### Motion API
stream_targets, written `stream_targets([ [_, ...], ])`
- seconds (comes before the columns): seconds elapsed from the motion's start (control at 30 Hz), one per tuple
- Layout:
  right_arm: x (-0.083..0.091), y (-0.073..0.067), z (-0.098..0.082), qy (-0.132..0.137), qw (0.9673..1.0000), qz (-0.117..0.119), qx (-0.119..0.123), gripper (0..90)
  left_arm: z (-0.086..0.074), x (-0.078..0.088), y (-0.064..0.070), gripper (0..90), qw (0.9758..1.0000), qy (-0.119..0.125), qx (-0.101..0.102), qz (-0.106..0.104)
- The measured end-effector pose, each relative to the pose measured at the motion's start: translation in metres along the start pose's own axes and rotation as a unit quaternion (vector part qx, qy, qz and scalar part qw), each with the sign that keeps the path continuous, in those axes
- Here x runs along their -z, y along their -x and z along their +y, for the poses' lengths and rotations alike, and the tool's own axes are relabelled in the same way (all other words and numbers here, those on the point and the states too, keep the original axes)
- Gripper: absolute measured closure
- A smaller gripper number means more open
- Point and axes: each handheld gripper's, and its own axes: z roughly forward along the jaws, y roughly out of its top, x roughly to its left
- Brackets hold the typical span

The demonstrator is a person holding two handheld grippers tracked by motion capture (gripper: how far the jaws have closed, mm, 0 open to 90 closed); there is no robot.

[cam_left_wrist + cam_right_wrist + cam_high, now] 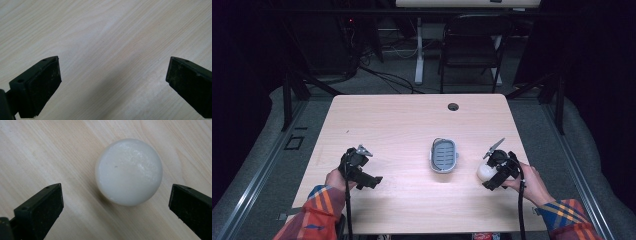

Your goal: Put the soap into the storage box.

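**Jaws spread over a white ball**

The right gripper [116, 202] hangs with jaws wide apart, the white ball [128, 171] on the table [37, 150] between and beyond them, untouched. In the high view the gripper partly covers the ball. The left gripper [112, 82] gapes over bare wood. A grey soap dish [444, 155] sits mid-table; its contents are hard to make out.

Pale wood-grain bench [412, 125], rounded corners, round cable hole [453, 106] near far edge. Grey floor [387, 85] around it. Beyond: black folding chair [472, 47], white leg of a second desk [418, 50], loose cables [387, 75] on floor. Dark metal frame struts [289, 95] at both sides. Surroundings dim; light falls on bench.
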Motion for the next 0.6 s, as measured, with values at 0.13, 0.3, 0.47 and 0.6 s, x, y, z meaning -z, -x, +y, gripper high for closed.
stream_targets([
  [0.13,-0.002,0.001,0.003,-0.001,1.0,-0.003,0.001,0.0,0.0,0.0,0.0,0.0,1.0,-0.002,-0.001,-0.003],
  [0.3,-0.007,0.004,0.01,0.0,1.0,0.004,-0.007,0.0,0.0,-0.001,0.0,0.0,1.0,-0.003,-0.001,-0.004],
  [0.47,-0.01,0.005,0.013,-0.007,1.0,0.002,-0.006,0.0,0.0,0.0,0.0,0.0,1.0,-0.003,-0.001,-0.004],
  [0.6,-0.011,0.006,0.014,-0.013,0.9999,0.003,-0.004,2.6,0.0,0.001,0.001,0.0,1.0,-0.001,-0.003,-0.001],
])
